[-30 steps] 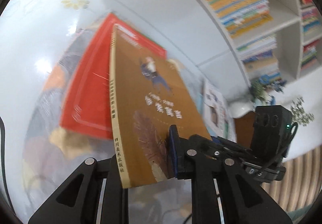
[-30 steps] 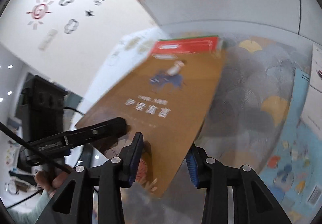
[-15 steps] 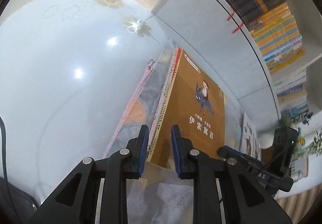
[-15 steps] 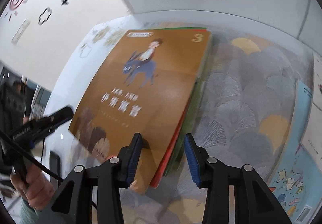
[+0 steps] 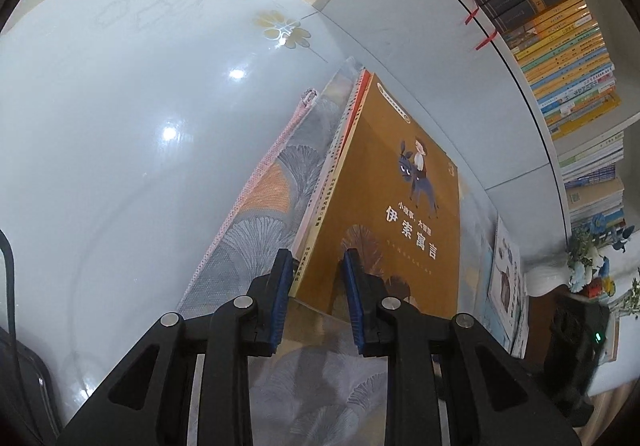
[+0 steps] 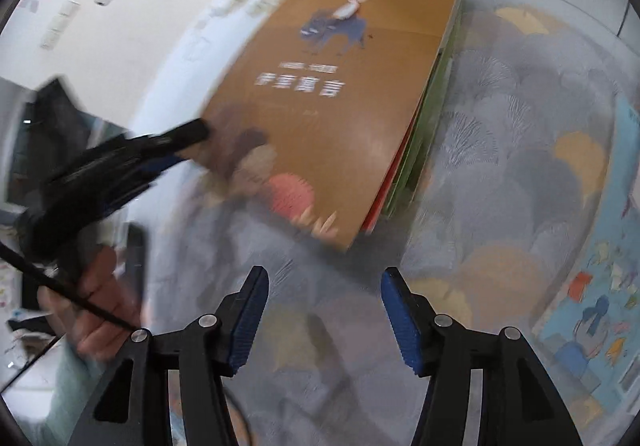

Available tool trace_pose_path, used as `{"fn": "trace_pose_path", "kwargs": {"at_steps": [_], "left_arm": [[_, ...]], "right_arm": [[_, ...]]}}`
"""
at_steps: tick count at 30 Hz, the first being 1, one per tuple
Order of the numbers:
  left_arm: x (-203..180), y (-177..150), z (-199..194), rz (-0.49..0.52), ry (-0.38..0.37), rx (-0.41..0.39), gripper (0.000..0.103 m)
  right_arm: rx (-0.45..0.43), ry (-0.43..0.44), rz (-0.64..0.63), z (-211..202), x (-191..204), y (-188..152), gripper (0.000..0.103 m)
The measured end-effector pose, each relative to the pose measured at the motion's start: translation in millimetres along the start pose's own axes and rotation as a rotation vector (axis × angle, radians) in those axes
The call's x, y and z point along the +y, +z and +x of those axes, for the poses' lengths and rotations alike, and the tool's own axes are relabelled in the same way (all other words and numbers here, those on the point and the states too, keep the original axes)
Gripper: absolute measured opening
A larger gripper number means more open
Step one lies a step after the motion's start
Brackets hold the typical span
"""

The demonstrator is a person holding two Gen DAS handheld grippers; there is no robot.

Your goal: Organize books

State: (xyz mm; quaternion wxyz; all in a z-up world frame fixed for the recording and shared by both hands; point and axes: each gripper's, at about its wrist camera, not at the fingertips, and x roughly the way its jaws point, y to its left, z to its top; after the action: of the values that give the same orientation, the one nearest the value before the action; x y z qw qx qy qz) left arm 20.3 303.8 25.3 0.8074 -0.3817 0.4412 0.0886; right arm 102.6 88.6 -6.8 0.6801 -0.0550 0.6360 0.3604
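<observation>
A brown book [image 5: 384,205] with a boy on a donkey on its cover lies on top of a stack [image 6: 424,113] with a red and a green book under it. The stack rests on a grey fan-patterned cloth [image 5: 256,238]. My left gripper [image 5: 316,278] straddles the brown book's near spine corner. Its jaws are opening, and a narrow gap shows beside the pads. In the right wrist view the left gripper [image 6: 192,133] shows blurred at the brown book's [image 6: 340,93] left edge. My right gripper [image 6: 324,286] sits just short of the book's near corner, jaws opening, nothing between them.
A glossy white table [image 5: 120,125] extends to the left. A white cabinet panel [image 5: 420,57] and packed bookshelves [image 5: 568,53] rise behind the stack. More picture books [image 6: 592,286] lie on the cloth to the right. A person's hand [image 6: 96,306] grips the left gripper's handle.
The brown book, first held tilted in the air by both grippers, has come down onto the stack. The right gripper let go, opened wide and drew back. The left jaws widened slightly.
</observation>
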Motion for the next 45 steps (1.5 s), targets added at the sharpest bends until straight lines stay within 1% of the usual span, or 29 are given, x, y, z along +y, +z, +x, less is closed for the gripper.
{"fn": "trace_pose_path", "kwargs": {"at_steps": [1, 2, 3, 5, 8, 9, 12, 13, 15, 16, 18, 21, 22, 23, 24, 27, 29, 30, 31, 32, 35, 36, 37, 38, 39, 40, 41, 42, 45], "left_arm": [[0, 1, 0, 0.0, 0.007, 0.0, 0.023], [-1, 3, 2, 0.003, 0.01, -0.001, 0.023], [-2, 4, 2, 0.007, 0.013, -0.007, 0.023], [-3, 9, 3, 0.008, 0.027, -0.014, 0.023], [-5, 12, 5, 0.004, 0.051, -0.02, 0.023], [-8, 11, 4, 0.012, 0.063, -0.022, 0.023], [-20, 7, -6, 0.056, 0.141, -0.059, 0.023], [-26, 5, -11, 0.077, 0.164, -0.075, 0.023], [-50, 0, -22, 0.176, 0.192, -0.09, 0.023], [-64, -3, -25, 0.226, 0.192, -0.089, 0.027], [-97, -11, -23, 0.329, 0.136, -0.042, 0.033], [-151, -34, 0, 0.425, -0.027, 0.064, 0.042], [-167, -43, 14, 0.435, -0.092, 0.112, 0.044], [-180, -50, 27, 0.442, -0.129, 0.155, 0.044], [-196, -57, 44, 0.45, -0.16, 0.205, 0.044], [-235, -66, 93, 0.462, -0.226, 0.304, 0.044], [-254, -66, 123, 0.452, -0.235, 0.343, 0.044], [-263, -65, 136, 0.454, -0.223, 0.349, 0.044], [-270, -64, 149, 0.459, -0.208, 0.354, 0.044], [-277, -62, 161, 0.467, -0.185, 0.355, 0.044], [-291, -65, 183, 0.503, -0.122, 0.339, 0.044], [-294, -66, 190, 0.516, -0.113, 0.347, 0.044], [-296, -67, 194, 0.521, -0.104, 0.357, 0.044], [-298, -66, 199, 0.525, -0.11, 0.361, 0.044], [-298, -66, 199, 0.523, -0.128, 0.355, 0.044], [-297, -65, 200, 0.508, -0.151, 0.377, 0.044], [-297, -65, 202, 0.49, -0.173, 0.4, 0.045], [-296, -65, 200, 0.485, -0.173, 0.399, 0.045], [-292, -77, 184, 0.533, -0.165, 0.406, 0.045]], "right_arm": [[0.017, -0.034, 0.008, 6, 2, 9, 0.057], [0.015, -0.035, 0.017, 7, 3, 17, 0.057], [0.0, -0.027, 0.027, 6, 4, 23, 0.057], [0.01, 0.005, 0.083, 7, 0, 32, 0.057], [-0.064, 0.055, 0.126, 2, -11, 30, 0.057], [-0.07, 0.065, 0.149, 2, -15, 27, 0.057], [-0.07, 0.156, 0.285, 2, -45, 15, 0.057], [-0.074, 0.168, 0.317, -4, -54, 9, 0.057], [-0.111, 0.144, 0.313, -22, -64, -4, 0.057], [-0.137, 0.132, 0.299, -31, -66, -12, 0.057], [-0.182, 0.094, 0.282, -51, -76, -36, 0.058], [-0.252, 0.052, 0.337, -78, -106, -77, 0.058], [-0.269, 0.039, 0.367, -83, -116, -88, 0.058], [-0.295, 0.026, 0.408, -92, -130, -99, 0.058], [-0.333, 0.012, 0.458, -103, -149, -113, 0.058], [-0.414, -0.001, 0.546, -128, -188, -139, 0.058], [-0.476, -0.014, 0.584, -149, -217, -149, 0.06], [-0.492, -0.041, 0.592, -155, -226, -150, 0.065], [-0.496, -0.11, 0.614, -160, -236, -146, 0.066], [-0.496, -0.148, 0.628, -162, -247, -145, 0.066], [-0.517, -0.154, 0.65, -161, -269, -138, 0.066], [-0.518, -0.155, 0.644, -160, -272, -134, 0.064], [-0.515, -0.163, 0.636, -157, -274, -129, 0.055], [-0.506, -0.186, 0.641, -153, -278, -126, 0.049], [-0.497, -0.201, 0.651, -147, -281, -123, 0.038], [-0.488, -0.207, 0.67, -140, -284, -119, 0.035], [-0.507, -0.205, 0.664, -139, -283, -118, 0.036], [-0.508, -0.203, 0.654, -138, -280, -116, 0.036], [-0.483, -0.249, 0.61, -137, -265, -119, 0.037]]}}
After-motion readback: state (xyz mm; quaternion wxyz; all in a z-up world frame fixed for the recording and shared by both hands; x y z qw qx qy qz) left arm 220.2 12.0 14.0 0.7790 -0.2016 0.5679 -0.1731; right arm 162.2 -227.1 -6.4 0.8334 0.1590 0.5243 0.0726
